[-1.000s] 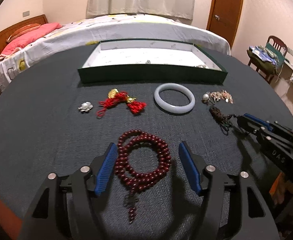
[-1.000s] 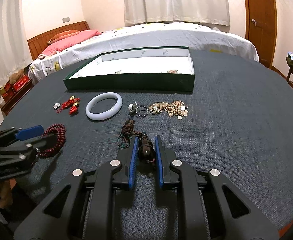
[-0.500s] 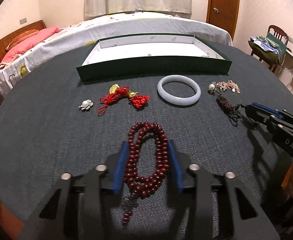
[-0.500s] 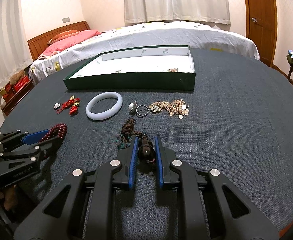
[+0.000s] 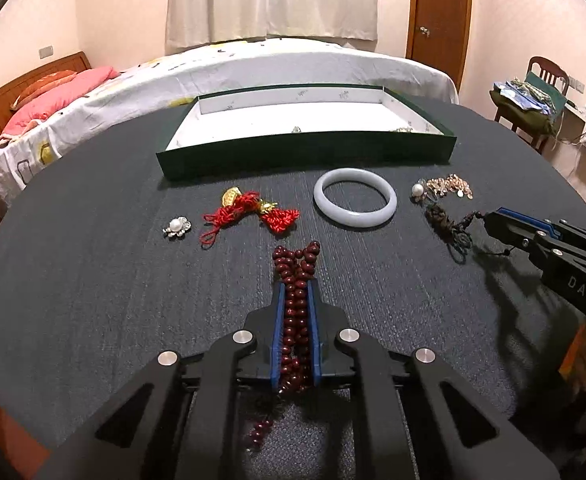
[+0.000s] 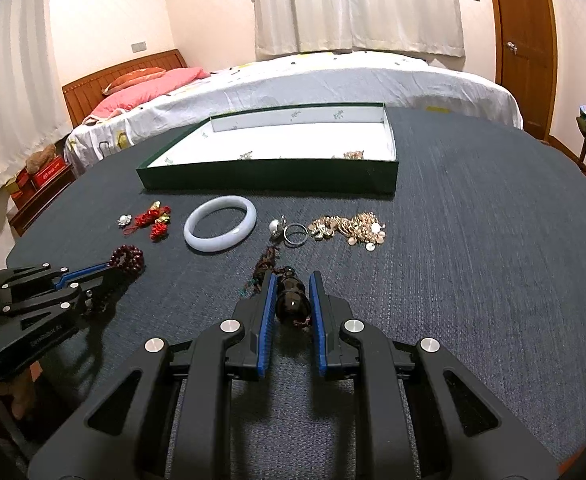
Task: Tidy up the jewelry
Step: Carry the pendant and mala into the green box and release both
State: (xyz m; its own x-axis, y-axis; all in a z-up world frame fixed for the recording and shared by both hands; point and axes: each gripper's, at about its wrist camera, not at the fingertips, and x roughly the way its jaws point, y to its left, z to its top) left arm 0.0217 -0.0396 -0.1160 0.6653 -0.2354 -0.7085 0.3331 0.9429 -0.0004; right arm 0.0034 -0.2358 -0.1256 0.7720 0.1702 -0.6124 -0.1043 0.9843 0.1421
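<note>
1. Presently, the left gripper [image 5: 296, 292], at lower centre of its own view, is clamping its blue pads fully onto the red bead strand [image 5: 295, 280], bunching the beads between them.
2. Similarly, the right gripper [image 6: 291, 280] is gripping the dark pendant [image 6: 291, 296], with its cord [image 6: 264, 266] trailing toward upper left on the table [image 6: 473, 264].
3. Farther up the frame, the pale bangle [image 6: 220, 229] is lying below the green tray [image 6: 269, 178], beside the gold chain pile [image 6: 349, 227].

Red bead necklace [image 5: 296, 312] bunched; pale bangle [image 5: 354, 202] flat.
</note>
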